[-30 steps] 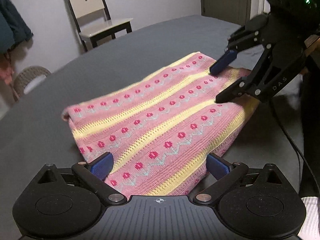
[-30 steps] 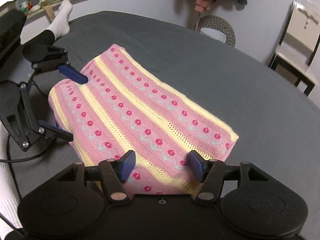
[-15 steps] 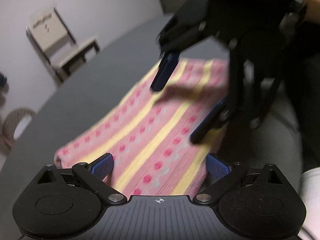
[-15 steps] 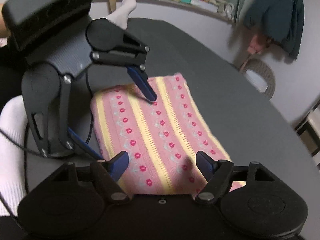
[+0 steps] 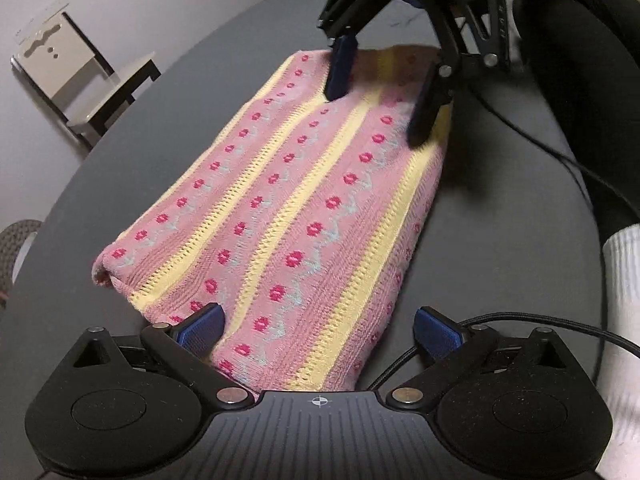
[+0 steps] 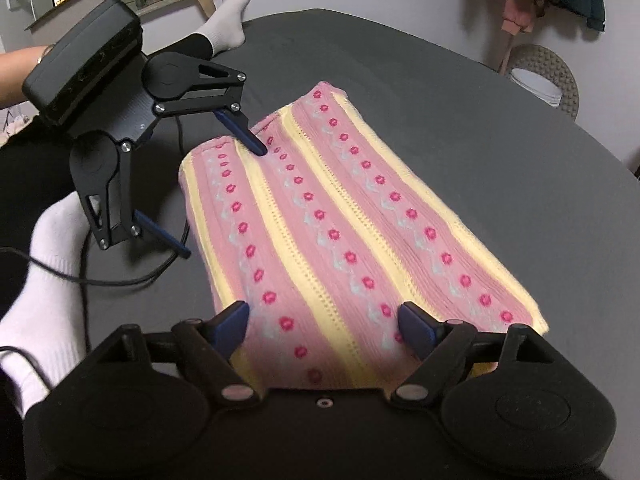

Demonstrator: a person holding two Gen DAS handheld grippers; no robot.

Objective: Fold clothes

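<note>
On the dark table [image 5: 120, 168] the folded knit [image 5: 288, 216] (pink, yellow-striped) lies between both wide-spread grippers, left gripper [image 5: 320, 330] and right gripper [image 6: 326, 322].

Ribbed knit sweater [image 5: 304, 208] lies on a matt grey cloth tabletop [image 5: 500, 208].

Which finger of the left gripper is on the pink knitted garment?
The upper finger of the left gripper, in the right wrist view: its tip meets the pink knitted garment; the lower finger hangs off its edge.
</note>
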